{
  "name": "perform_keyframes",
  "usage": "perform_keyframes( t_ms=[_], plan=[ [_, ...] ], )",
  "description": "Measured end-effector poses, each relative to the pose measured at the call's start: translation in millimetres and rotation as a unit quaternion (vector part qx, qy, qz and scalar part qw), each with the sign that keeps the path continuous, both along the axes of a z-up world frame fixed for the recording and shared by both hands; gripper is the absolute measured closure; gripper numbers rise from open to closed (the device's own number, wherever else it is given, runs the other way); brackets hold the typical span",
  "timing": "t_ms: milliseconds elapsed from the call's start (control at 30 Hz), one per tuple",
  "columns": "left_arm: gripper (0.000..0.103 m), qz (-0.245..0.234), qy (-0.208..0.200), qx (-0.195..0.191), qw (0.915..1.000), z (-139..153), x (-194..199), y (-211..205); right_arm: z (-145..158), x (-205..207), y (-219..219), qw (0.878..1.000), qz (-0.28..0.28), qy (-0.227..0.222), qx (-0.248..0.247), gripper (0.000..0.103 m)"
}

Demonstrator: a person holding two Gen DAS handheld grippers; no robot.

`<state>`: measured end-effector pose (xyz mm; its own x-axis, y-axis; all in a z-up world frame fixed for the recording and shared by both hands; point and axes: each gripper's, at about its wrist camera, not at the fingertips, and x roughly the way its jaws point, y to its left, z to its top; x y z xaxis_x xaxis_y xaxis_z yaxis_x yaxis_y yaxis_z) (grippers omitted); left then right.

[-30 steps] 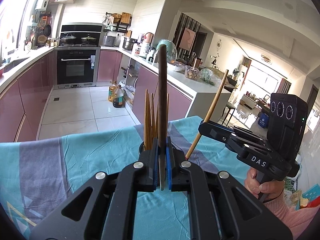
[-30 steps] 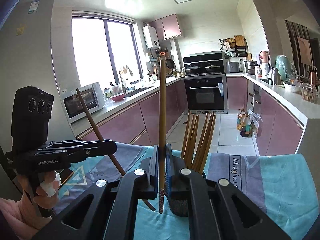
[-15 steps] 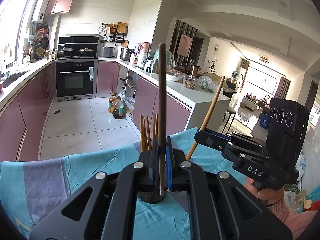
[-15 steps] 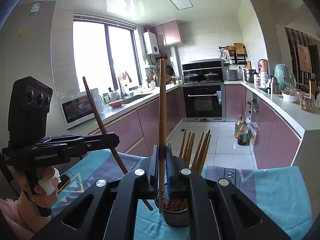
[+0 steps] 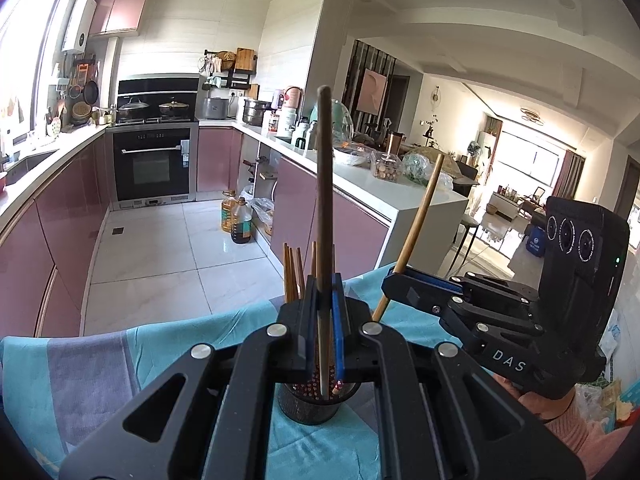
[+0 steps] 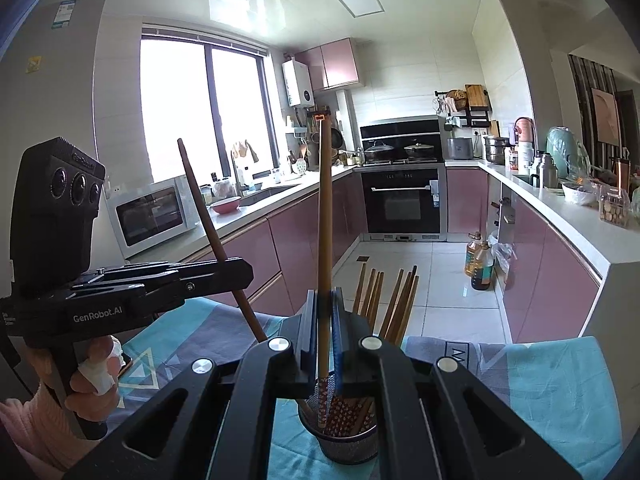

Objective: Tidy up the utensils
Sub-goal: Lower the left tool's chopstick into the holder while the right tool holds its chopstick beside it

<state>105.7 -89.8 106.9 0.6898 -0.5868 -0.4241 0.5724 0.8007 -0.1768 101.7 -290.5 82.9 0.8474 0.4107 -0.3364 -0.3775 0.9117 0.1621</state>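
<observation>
Gripping 1 chopstick (image 5: 324, 208) each, both tongs (image 5: 325, 322) now hover higher above the holder (image 5: 308, 404).

The left gripper (image 5: 326, 320) points slightly downward, jaws clamped on a dark chopstick (image 5: 324, 200). The right gripper (image 6: 324, 324) does likewise, pinching a lighter chopstick (image 6: 325, 208). Each hand (image 6: 90, 384) grips its handle.

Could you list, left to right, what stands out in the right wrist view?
Left gripper holding a dark chopstick → light chopstick in the right gripper → chopsticks in the holder → oil bottles.
</observation>
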Motion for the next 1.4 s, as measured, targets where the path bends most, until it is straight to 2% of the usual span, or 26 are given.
perform_keyframes(
  t_ms=[600,1400],
  plan=[
    [0.096,-0.008,0.024,0.017,0.9995,-13,4,-14,-8,16,4,1.000,-0.008,0.019,-0.009,0.097],
    [0.096,-0.007,0.051,0.036,0.9980,-24,31,-25,-22,25,3,0.999,-0.013,0.039,-0.009,0.097]
  ],
)
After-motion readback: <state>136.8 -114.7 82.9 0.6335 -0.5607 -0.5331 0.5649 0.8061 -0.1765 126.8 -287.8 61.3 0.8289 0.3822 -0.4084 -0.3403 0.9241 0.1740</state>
